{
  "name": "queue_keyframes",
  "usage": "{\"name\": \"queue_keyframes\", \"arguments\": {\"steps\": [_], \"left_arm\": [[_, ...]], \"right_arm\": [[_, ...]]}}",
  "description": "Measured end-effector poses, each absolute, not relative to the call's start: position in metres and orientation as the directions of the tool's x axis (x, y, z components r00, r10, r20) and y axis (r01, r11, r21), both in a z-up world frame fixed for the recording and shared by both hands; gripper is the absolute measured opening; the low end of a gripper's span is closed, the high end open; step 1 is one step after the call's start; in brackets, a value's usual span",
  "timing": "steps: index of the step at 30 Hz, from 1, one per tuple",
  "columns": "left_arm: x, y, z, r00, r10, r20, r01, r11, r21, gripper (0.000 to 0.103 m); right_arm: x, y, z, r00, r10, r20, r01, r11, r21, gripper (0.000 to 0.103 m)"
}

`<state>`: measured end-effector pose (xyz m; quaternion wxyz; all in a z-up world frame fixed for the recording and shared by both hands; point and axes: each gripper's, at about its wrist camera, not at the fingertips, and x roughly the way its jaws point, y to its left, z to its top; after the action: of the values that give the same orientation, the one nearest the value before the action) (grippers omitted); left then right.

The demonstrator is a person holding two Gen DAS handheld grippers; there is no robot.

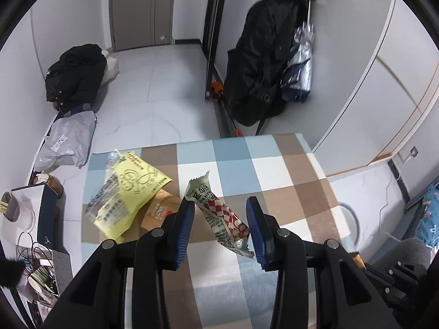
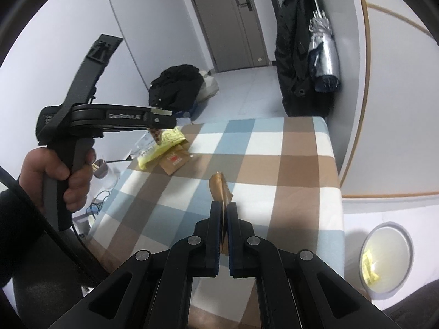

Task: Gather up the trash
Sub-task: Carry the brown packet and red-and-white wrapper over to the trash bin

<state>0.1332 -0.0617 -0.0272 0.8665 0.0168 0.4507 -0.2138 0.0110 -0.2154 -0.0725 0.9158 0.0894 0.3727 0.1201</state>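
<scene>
Both grippers hover over the checked tablecloth (image 2: 299, 148). Left gripper (image 1: 221, 208) has its jaws apart, a red-checked wrapper (image 1: 219, 213) hanging between them against the left pad. Right gripper (image 2: 223, 211) is clamped on a gold wrapper (image 2: 221, 189). Farther off lie a yellow packet (image 1: 129, 189) overlapping 1 brown sachet (image 2: 174, 161). Below the table's right edge stands a round bin (image 2: 406, 235).

The left tool (image 1: 221, 205) hovers with its jaws spread wide, while the right tool (image 2: 224, 208) is clamped nearly closed.

Left hand-held gripper (image 1: 221, 205) spread wide around checkered wrapper (image 1: 219, 215).
</scene>
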Motion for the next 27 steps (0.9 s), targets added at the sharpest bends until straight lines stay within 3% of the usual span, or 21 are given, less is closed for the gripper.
{"name": "queue_keyframes", "arguments": {"steps": [13,27], "left_arm": [[0.088,-0.017,-0.002,0.57,-0.417,-0.708,0.365,0.9,-0.237,0.034],[0.067,-0.026,0.023,0.597,-0.465,-0.654,0.396,0.879,-0.264,0.034]], "right_arm": [[0.002,-0.201,-0.034,0.736,0.285,-0.614,-0.182,0.957,0.226,0.003],[-0.004,-0.208,0.009,0.787,0.289,-0.546,-0.201,0.956,0.216,0.003]]}}
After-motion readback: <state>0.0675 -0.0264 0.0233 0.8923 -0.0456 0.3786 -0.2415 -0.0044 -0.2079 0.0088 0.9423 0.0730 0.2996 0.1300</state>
